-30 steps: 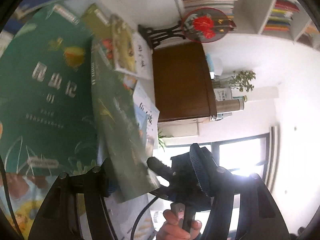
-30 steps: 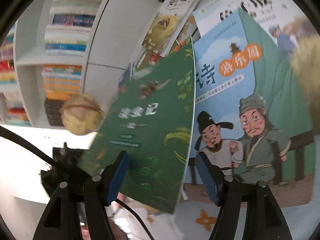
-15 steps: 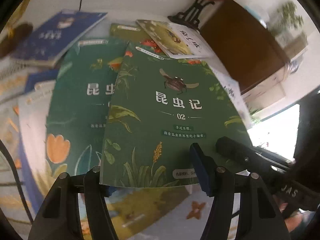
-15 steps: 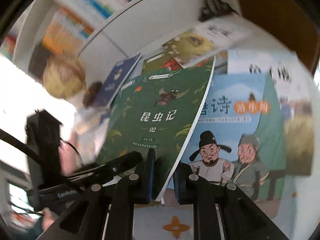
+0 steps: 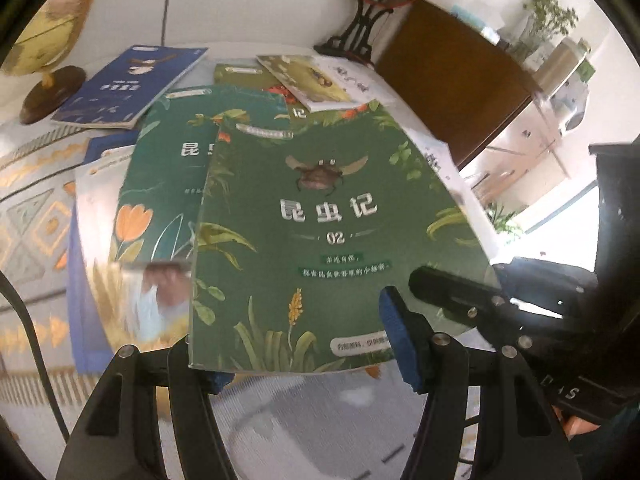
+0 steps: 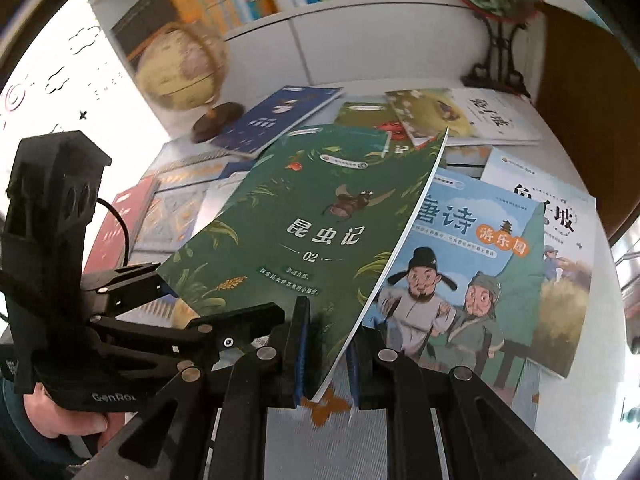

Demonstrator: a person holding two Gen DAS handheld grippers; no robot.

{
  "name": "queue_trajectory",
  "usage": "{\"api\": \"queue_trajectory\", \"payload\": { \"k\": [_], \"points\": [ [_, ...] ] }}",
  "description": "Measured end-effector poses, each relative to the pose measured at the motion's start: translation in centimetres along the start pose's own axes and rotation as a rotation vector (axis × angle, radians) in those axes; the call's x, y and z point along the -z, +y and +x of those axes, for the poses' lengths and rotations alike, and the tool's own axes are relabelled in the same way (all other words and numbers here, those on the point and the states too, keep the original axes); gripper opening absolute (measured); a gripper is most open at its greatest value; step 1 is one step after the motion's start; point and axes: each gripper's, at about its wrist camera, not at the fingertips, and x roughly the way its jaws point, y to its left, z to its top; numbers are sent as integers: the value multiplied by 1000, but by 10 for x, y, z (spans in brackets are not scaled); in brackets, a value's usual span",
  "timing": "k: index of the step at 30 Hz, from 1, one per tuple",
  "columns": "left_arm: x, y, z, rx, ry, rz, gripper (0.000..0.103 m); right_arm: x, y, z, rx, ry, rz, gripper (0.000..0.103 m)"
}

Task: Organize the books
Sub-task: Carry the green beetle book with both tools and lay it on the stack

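Now the green paperback with the beetle cover (image 6: 320,224) has swung from on-edge to nearly flat — ready to stack. The right tool (image 6: 326,356) pinches its near right corner; the left tool (image 5: 308,354) is spread under its near edge. A matching green book (image 5: 168,184) lies just left; the blue cartoon-poets book (image 6: 460,272) crowds the right.

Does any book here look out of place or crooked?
Yes. The green book marked 02 is tilted, its corner pinched by the right gripper. The other books lie scattered and overlapping, not stacked.
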Motion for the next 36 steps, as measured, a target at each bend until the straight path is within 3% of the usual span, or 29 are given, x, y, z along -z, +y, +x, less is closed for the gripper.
{"api": "queue_trajectory", "payload": {
  "k": [9, 19, 28, 36],
  "points": [
    [47, -20, -63, -53, -124, -70, 60, 31, 42, -47, -66, -25, -111, 15],
    [112, -11, -145, -146, -257, -195, 60, 57, 115, -85, -149, -72, -299, 16],
    [131, 46, -201, -211, -337, -305, 60, 49, 192, -69, -216, -74, -415, 16],
    [120, 143, -226, -255, -332, -341, 60, 8, 269, -2, -283, -32, -406, 16]
  ]
}}
